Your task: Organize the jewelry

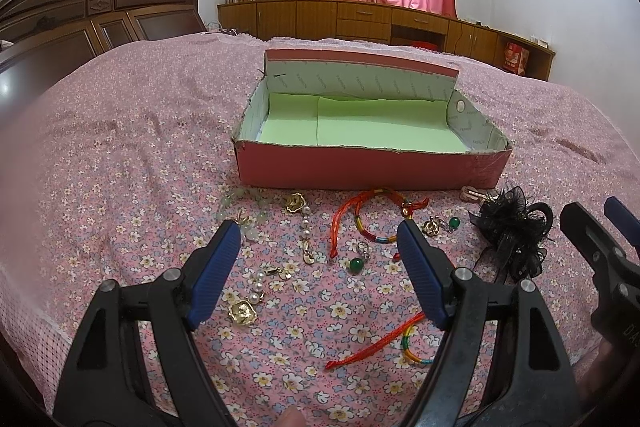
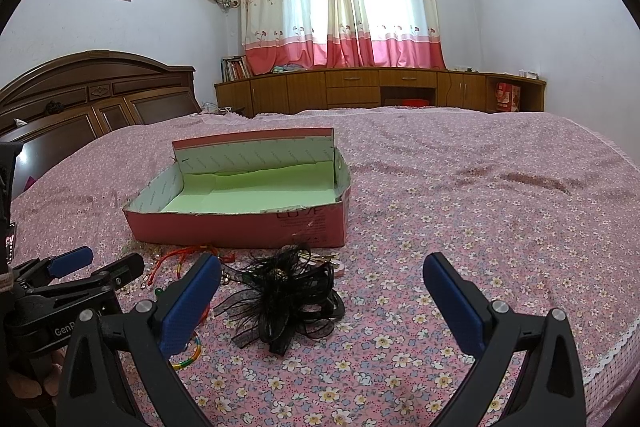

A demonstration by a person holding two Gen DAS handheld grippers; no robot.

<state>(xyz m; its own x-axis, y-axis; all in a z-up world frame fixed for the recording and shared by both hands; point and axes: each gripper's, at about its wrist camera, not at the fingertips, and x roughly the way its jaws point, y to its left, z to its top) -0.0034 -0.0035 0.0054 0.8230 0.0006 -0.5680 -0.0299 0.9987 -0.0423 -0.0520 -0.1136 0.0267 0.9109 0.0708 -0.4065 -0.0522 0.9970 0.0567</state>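
A pink cardboard box [image 1: 360, 167] with a green lining stands open and empty on the bed; it also shows in the right wrist view [image 2: 240, 227]. Jewelry lies in front of it: pearl-and-gold earrings [image 1: 306, 227], a gold flower piece [image 1: 242, 311], a red cord bracelet [image 1: 376, 217], a green bead earring [image 1: 356, 264], a pale bead bracelet [image 1: 244, 215]. A black lace hair flower [image 2: 292, 295] lies at the right. My left gripper [image 1: 320, 241] is open above the jewelry. My right gripper [image 2: 322, 271] is open, just over the hair flower.
The bed has a pink floral cover [image 2: 480, 207]. A dark wooden headboard [image 1: 80, 23] stands at the left. Low wooden cabinets [image 2: 380, 87] run under the curtained window. The bed's right edge [image 2: 612, 351] has a white lace trim.
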